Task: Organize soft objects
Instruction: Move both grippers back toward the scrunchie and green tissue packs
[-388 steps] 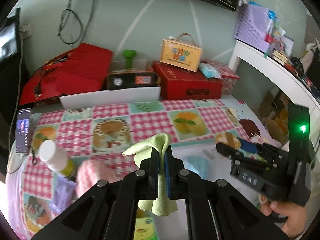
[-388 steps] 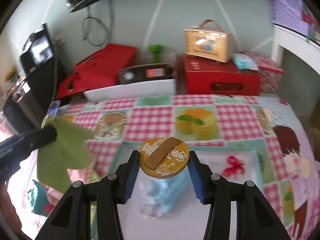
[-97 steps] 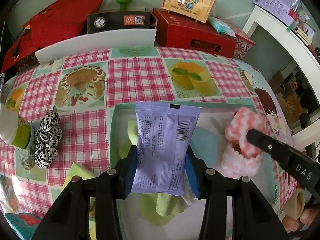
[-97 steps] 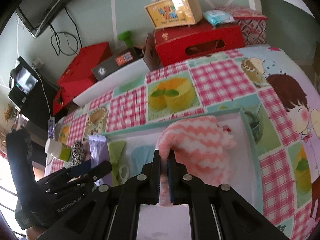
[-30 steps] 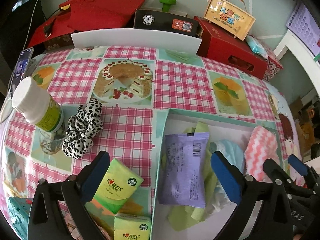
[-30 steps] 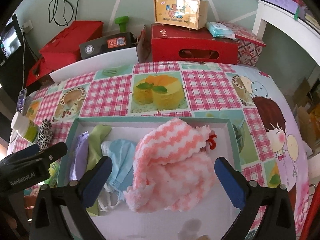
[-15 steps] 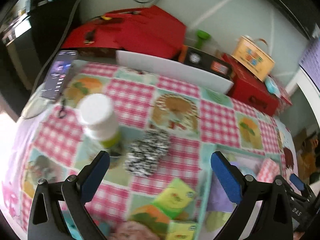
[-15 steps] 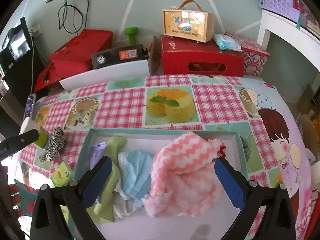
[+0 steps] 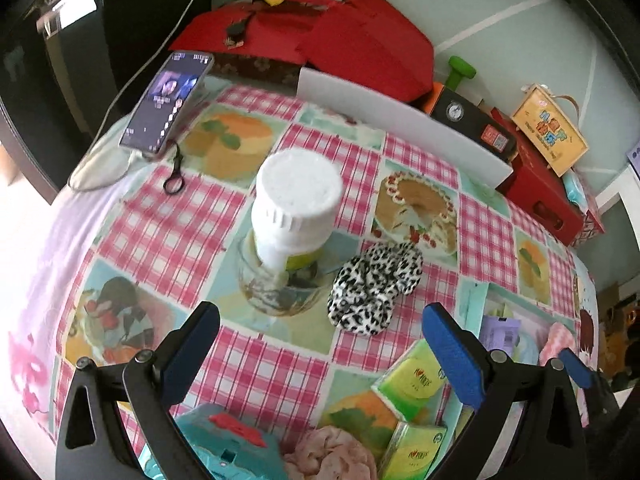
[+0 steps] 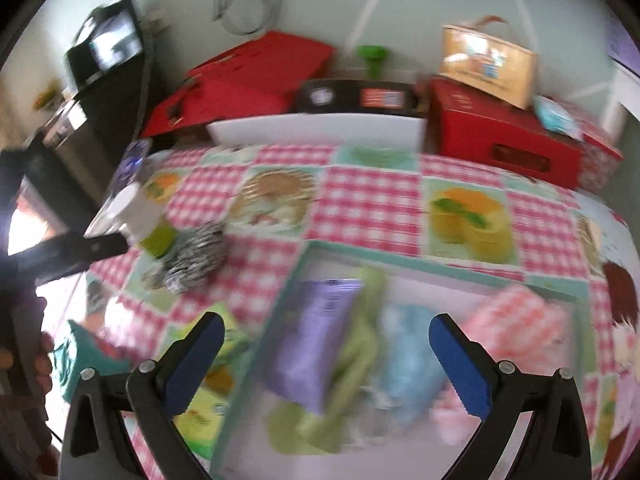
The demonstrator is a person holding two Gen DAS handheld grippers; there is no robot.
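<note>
Hovering above the pink-checked tablecloth, the left gripper has its blue-padded fingers spread wide w/ nothing between them. Just ahead of it: a leopard-print fabric scrunchie lying on the cloth, touching or nearly touching a white-capped bottle w/ yellow-green label, which stands upright on a clear glass dish. Near the right finger, two green tissue packs lie on the cloth beside the tray's left wall; a crumpled pink cloth and a teal item w/ red detail sit at the bottom edge. A smartphone w/ lit screen rests at the far left corner.

Right gripper is also spread, empty, over the teal-rimmed white tray; that view is motion-blurred. Inside the tray, left to right: a purple plastic packet, a light green cloth, a pale blue cloth, a pink-and-white zigzag towel. Exact overlaps hard to tell thru the blur. Scrunchie and bottle are outside the tray, to its left, w/ the left gripper's fingertip just beside the bottle.
</note>
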